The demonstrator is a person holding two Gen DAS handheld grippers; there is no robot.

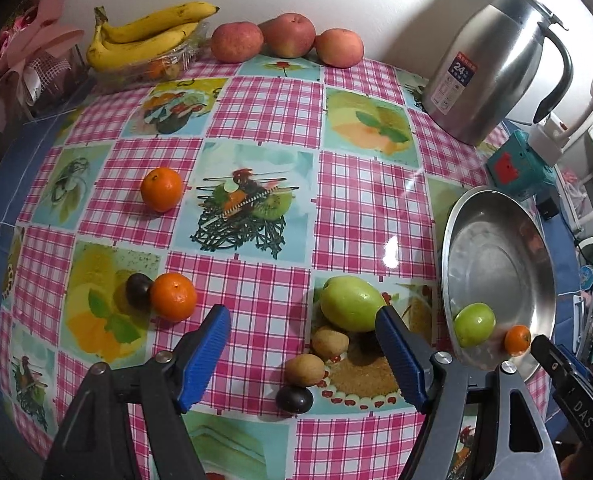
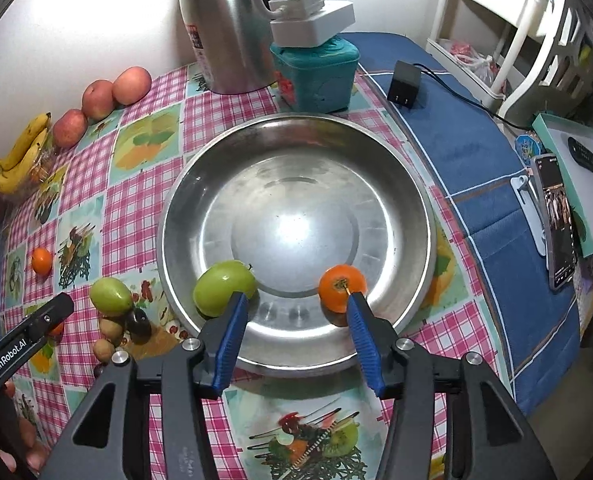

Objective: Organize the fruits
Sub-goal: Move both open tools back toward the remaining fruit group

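A steel bowl (image 2: 396, 216) holds a green fruit (image 2: 222, 288) and a small orange (image 2: 342, 286); the bowl also shows in the left wrist view (image 1: 496, 256). My right gripper (image 2: 296, 308) is open and empty above the bowl's near rim, between the two fruits. My left gripper (image 1: 302, 316) is open and empty over the tablecloth. Near it lie a larger green fruit (image 1: 352, 303), two brown fruits (image 1: 304, 369), a dark plum (image 1: 294, 399), an orange (image 1: 173, 296) touching another dark plum (image 1: 137, 289), and a further orange (image 1: 161, 189).
Bananas (image 1: 144, 36) and three apples (image 1: 288, 36) sit along the back wall. A steel kettle (image 1: 492, 68) and a teal box (image 2: 316, 76) stand behind the bowl. A phone (image 2: 556, 216) and a black adapter (image 2: 403, 86) lie on the blue cloth at right.
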